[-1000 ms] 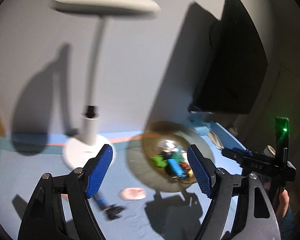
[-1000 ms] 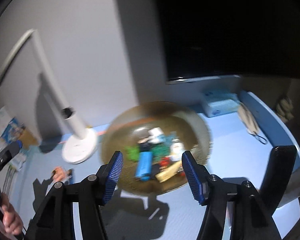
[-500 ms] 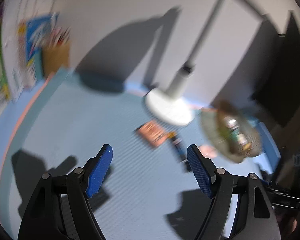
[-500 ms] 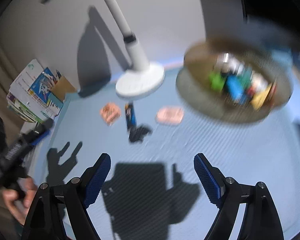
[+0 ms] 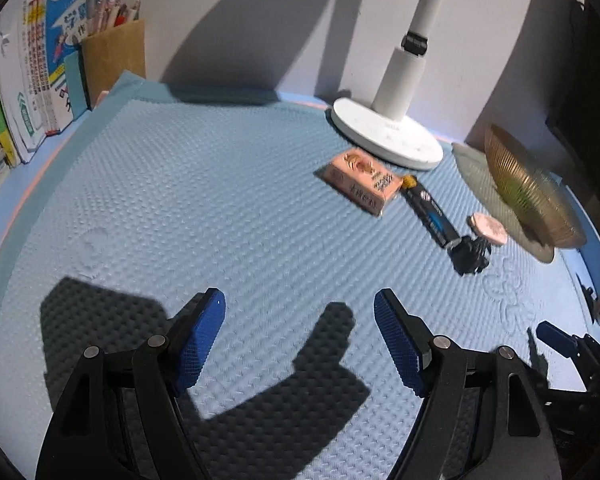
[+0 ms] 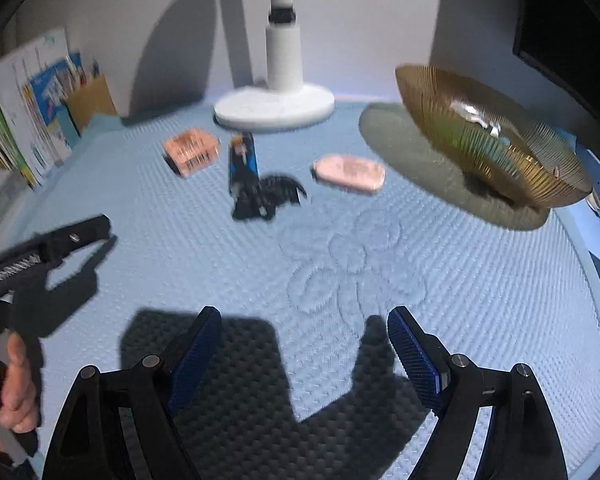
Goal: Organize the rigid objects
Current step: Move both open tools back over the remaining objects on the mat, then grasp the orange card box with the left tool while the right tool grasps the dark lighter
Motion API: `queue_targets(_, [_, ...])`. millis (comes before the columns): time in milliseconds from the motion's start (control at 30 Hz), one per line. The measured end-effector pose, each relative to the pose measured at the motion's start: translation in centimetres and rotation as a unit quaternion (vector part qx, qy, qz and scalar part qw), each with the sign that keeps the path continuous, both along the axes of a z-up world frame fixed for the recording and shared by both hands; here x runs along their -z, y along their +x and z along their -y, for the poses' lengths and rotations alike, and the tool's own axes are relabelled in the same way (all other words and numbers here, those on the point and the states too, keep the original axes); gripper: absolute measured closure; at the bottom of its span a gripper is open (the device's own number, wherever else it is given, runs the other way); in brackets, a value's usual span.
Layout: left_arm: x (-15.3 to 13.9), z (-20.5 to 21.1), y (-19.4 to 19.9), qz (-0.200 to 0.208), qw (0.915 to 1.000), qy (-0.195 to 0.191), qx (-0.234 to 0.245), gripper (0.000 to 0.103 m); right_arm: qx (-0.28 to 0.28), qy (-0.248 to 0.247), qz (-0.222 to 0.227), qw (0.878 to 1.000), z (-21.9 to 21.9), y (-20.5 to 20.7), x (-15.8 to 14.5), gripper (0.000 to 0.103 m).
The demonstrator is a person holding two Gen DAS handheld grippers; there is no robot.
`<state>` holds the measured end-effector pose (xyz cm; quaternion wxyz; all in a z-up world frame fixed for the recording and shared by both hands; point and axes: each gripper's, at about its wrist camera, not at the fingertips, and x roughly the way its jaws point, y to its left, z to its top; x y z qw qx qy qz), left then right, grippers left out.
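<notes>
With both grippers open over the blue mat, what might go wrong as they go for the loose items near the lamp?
1. The black clip touches the end of the blue battery; grabbing one may drag the other.
2. The orange box lies beside the lamp base, so a finger could hit it.
3. The gold bowl sits on a narrow foot near the pink eraser; a bump might tip it.
</notes>
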<state>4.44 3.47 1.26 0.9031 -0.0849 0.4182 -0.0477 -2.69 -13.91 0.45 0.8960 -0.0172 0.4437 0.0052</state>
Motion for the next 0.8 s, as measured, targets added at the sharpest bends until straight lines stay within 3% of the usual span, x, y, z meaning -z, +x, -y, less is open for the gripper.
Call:
queue_targets(267, [0.2,1.5,0.0,-0.002,0.9986,0.052,0.007,0.027,0.005,0.008,-0.009,1.0,0.4,0.4,0.8,0.015])
queue_targets(367, [0.1,2.1,-0.2,0.004,0.9959,0.09,-0.01,0.027,0.009,0.007,-0.011,1.0,0.6,0.5,0.5,0.015])
queue_targets(500, [-0.2,1.9,0.4,-0.006,0.9964,0.084,-0.008,0.027,-0.013,0.029,-0.013,0.999,0.6,0.7,-1.2,0.015])
queue_targets(633, [-2.2,1.2,2.7,0.006,0.9986,0.046,-0.027,0.027,-0.045,0.006,-0.001,0.999,0.0,3.6,-3.7,0.015])
queue_targets(733, [-2.6,2.4,5.8,-0.012,0.9996,0.021,0.017,0.027,-0.079,0.008,-0.01,0.997,-0.6,6.7,-4.3,0.015])
queue_targets(800, [-1.9,4.0,7.9,-0.034,0.9974,0.038,0.052,0.027,-0.103,0.026,-0.018,0.994,-0.9,8.4,-4.0,0.016])
